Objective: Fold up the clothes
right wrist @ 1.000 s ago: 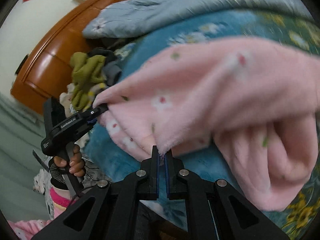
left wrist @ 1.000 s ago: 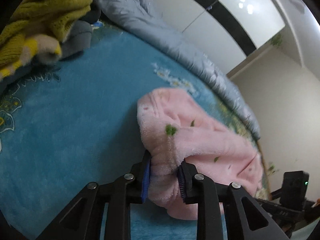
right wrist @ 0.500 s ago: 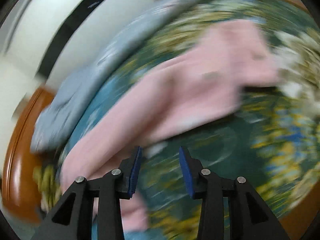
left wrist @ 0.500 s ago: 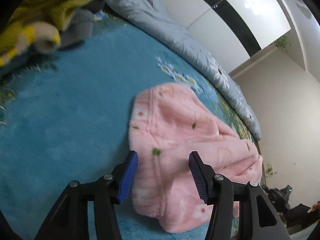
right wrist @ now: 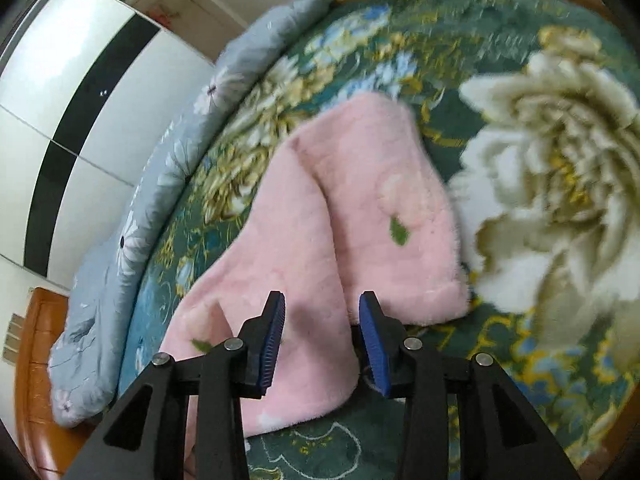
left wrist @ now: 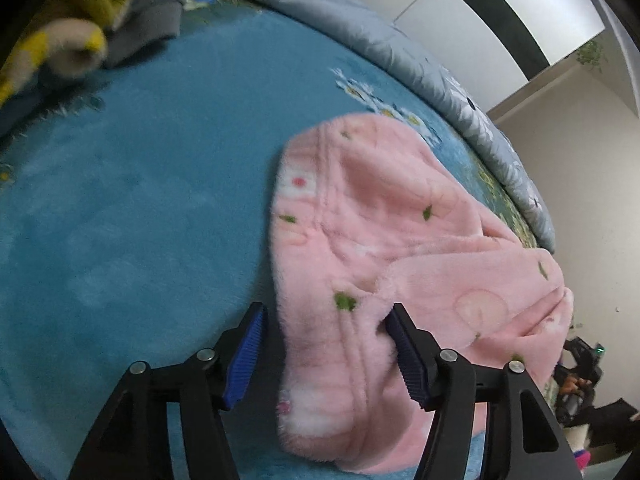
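Hovering with both grippers released over the pink fleece garment (left wrist: pixel 384 248).

I see my left gripper (left wrist: pixel 326 354) spread wide, the garment's near edge lying between its jaws on the blue blanket (left wrist: pixel 132 200). My right gripper (right wrist: pixel 322 340) is also spread, a pink fold under and ahead of its jaws, with the grey quilt (right wrist: pixel 160 184) further to the left.
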A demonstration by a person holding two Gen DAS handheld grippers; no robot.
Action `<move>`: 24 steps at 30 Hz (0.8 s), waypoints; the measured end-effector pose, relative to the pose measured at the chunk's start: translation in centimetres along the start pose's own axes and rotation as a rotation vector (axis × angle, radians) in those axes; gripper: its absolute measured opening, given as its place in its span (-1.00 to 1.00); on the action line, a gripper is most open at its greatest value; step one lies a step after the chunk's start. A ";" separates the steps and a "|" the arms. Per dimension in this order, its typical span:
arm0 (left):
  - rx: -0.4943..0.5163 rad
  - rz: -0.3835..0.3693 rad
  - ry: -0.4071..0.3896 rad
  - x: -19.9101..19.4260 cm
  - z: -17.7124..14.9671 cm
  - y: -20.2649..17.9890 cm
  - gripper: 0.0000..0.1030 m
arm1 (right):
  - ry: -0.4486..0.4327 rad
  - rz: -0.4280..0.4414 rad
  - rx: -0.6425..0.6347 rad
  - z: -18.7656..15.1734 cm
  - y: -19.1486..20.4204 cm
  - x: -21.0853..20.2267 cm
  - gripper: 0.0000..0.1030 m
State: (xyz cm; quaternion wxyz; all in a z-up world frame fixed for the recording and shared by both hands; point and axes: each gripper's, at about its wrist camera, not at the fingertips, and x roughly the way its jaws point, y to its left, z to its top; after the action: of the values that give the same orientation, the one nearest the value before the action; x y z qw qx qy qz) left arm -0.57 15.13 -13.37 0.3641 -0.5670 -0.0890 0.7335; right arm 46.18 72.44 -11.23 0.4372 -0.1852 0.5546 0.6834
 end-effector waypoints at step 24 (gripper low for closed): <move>-0.011 -0.328 -0.340 -11.3 3.8 -1.6 -0.42 | -0.240 0.215 -0.112 4.7 4.1 -13.1 -0.87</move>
State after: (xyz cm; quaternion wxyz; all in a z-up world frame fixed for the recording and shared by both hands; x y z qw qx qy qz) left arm -2.23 10.14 -2.59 0.4553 -0.4150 -0.2440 0.7489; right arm 51.15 71.57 2.42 0.4136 -0.0660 0.4760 0.7733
